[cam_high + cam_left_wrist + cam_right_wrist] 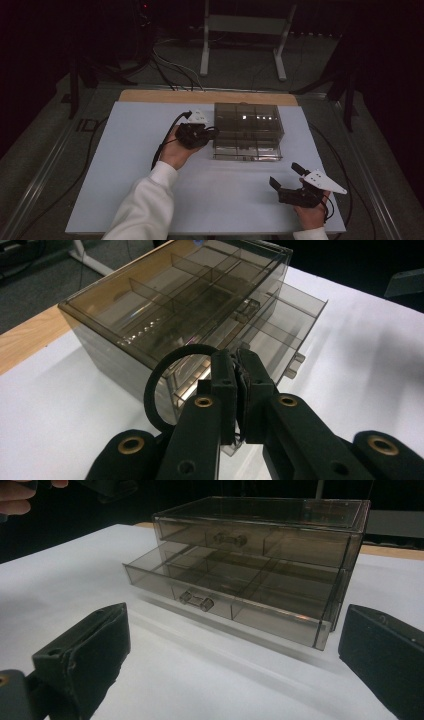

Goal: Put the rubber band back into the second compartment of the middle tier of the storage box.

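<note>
A: What is seen in the high view?
B: A white-sleeved forearm is extended from the bottom centre toward mid-frame, and the left gripper (200, 132) is held against the left side of a smoky transparent drawer box (247, 131) set at the centre of the white table (125, 165). The right gripper (285, 177) is held low at the lower right, well apart from the box, with its jaws spread.

A: And in the left gripper view?
B: The jaws are seen clenched on a black ring (165, 385), which is pinched at its right edge near the middle of the frame. The box (150, 315) is spread across the upper half; its divided top tray and a pulled-out lower drawer (295, 315) at the upper right are shown. Nothing can be made out inside the compartments.

A: And the right gripper view?
B: The released jaws are seen at the lower corners. The box (280, 535) is centred, with the upper drawer (230, 539) shut and the lower drawer (220, 590) drawn out toward the lower left; its partitioned sections appear empty.
</note>
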`<control>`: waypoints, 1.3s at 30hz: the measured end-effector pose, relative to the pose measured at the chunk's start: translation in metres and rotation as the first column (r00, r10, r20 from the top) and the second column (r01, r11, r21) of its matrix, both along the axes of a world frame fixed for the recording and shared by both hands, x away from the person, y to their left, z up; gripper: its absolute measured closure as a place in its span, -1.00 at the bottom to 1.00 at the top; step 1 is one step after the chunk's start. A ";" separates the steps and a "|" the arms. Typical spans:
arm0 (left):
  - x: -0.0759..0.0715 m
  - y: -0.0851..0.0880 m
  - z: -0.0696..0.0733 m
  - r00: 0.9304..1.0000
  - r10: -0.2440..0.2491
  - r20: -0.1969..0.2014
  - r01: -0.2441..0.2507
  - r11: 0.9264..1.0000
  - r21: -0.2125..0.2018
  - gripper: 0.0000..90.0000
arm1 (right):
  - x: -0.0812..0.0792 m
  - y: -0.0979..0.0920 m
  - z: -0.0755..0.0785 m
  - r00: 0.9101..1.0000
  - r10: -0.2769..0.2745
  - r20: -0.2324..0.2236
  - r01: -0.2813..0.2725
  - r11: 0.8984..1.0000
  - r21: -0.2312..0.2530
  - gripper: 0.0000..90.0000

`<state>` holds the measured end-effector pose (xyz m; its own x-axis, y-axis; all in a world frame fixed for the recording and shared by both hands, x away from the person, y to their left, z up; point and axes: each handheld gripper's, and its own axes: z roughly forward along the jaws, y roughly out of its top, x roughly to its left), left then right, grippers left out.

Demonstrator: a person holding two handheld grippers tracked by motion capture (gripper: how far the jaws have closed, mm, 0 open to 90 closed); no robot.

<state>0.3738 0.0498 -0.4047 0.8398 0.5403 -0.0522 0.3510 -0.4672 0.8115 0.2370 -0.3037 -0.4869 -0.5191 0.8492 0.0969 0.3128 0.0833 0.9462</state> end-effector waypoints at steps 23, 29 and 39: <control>0.004 -0.023 -0.002 0.999 -0.047 -0.020 0.047 0.999 -0.028 0.96 | 0.000 0.001 0.000 1.000 0.003 0.002 -0.003 1.000 0.004 -0.98; 0.005 -0.029 -0.002 0.998 -0.056 -0.022 0.055 0.998 -0.032 0.96 | 0.000 0.002 0.000 1.000 0.006 0.000 -0.006 1.000 0.001 -0.98; 0.008 -0.043 -0.006 0.997 -0.072 -0.030 0.071 0.997 -0.036 0.96 | 0.000 0.002 0.000 1.000 0.007 0.002 -0.007 1.000 0.001 -0.98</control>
